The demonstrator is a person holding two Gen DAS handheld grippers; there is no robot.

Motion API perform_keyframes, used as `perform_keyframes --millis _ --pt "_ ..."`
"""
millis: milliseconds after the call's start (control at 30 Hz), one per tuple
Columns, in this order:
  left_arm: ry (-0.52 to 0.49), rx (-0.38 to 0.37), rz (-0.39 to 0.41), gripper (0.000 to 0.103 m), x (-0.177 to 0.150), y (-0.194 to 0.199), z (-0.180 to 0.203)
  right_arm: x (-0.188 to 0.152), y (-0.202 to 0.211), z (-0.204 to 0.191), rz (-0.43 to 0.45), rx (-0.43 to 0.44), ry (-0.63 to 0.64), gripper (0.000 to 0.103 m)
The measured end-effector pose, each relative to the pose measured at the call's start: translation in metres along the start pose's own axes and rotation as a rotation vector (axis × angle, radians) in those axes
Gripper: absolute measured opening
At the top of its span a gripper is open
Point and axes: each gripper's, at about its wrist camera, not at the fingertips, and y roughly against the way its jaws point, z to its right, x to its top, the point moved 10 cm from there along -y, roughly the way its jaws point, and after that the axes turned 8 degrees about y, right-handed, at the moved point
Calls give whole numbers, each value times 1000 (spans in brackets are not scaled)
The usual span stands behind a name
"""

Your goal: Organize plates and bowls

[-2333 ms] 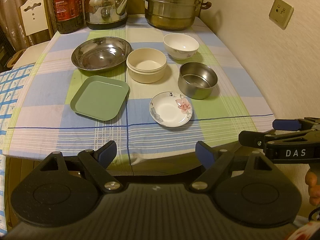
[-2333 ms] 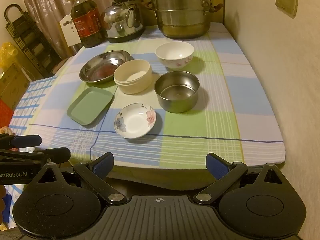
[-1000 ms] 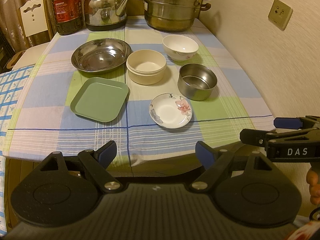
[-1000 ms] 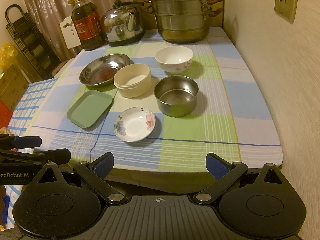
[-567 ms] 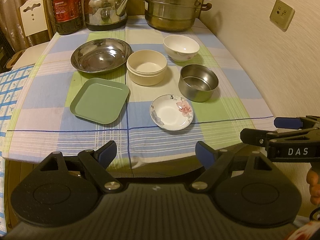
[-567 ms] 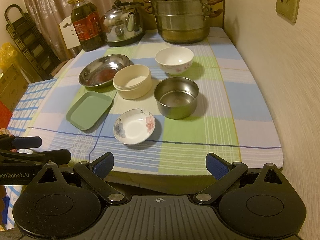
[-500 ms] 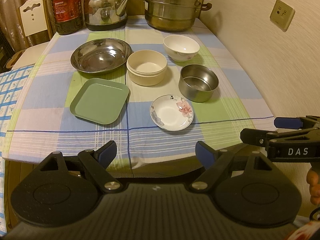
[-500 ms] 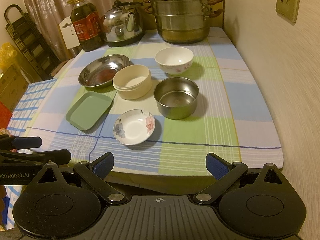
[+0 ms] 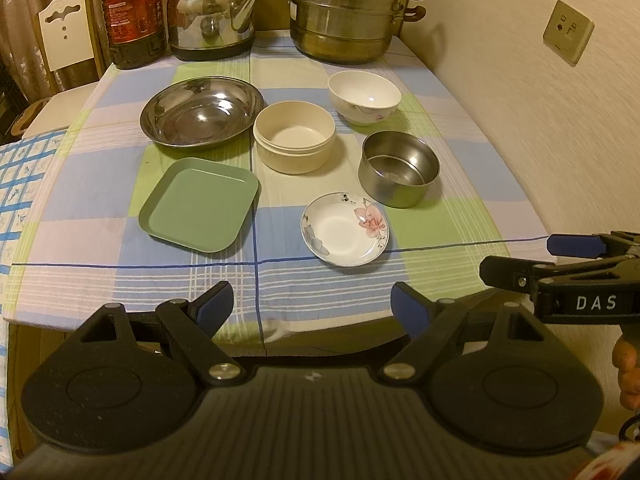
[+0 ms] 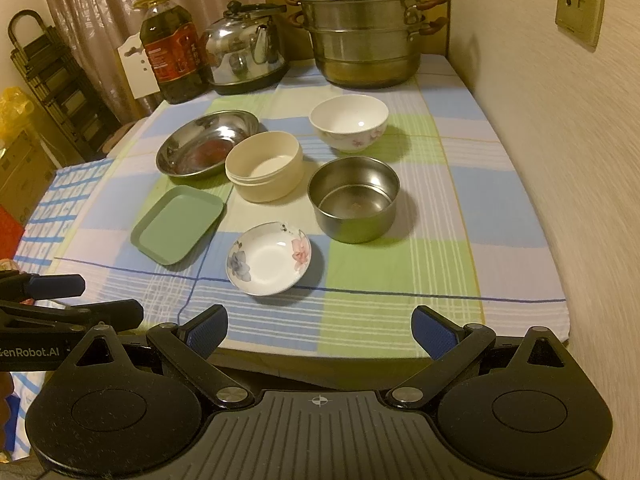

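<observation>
On the checked tablecloth lie a wide steel plate (image 9: 202,111) (image 10: 206,148), a green square plate (image 9: 199,204) (image 10: 178,224), a small flowered dish (image 9: 345,229) (image 10: 269,258), a cream bowl (image 9: 294,137) (image 10: 264,166), a white flowered bowl (image 9: 364,97) (image 10: 349,122) and a steel bowl (image 9: 399,168) (image 10: 354,198). My left gripper (image 9: 310,306) and right gripper (image 10: 320,330) are both open and empty, held at the table's near edge, short of the dishes. The right gripper also shows at the right of the left wrist view (image 9: 560,260).
At the back stand an oil bottle (image 9: 134,12) (image 10: 174,60), a steel kettle (image 9: 212,12) (image 10: 244,56) and a stacked steamer pot (image 9: 346,12) (image 10: 362,28). A wall (image 10: 560,120) runs along the table's right side. A chair (image 9: 66,40) stands at the far left.
Both grippers have drifted slightly closer to the table. The dishes have not moved and both jaws stay open.
</observation>
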Motion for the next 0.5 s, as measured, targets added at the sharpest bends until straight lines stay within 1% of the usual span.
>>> perform_keyframes --millis 167,333,500 --pt "3 -3 -3 85 0 -3 1 -1 -2 -1 7 4 5 98" --pt "28 -6 -12 85 4 -9 -4 3 -3 0 26 13 3 98" --pt "57 24 9 85 11 -11 -17 13 -5 -2 57 25 11 98"
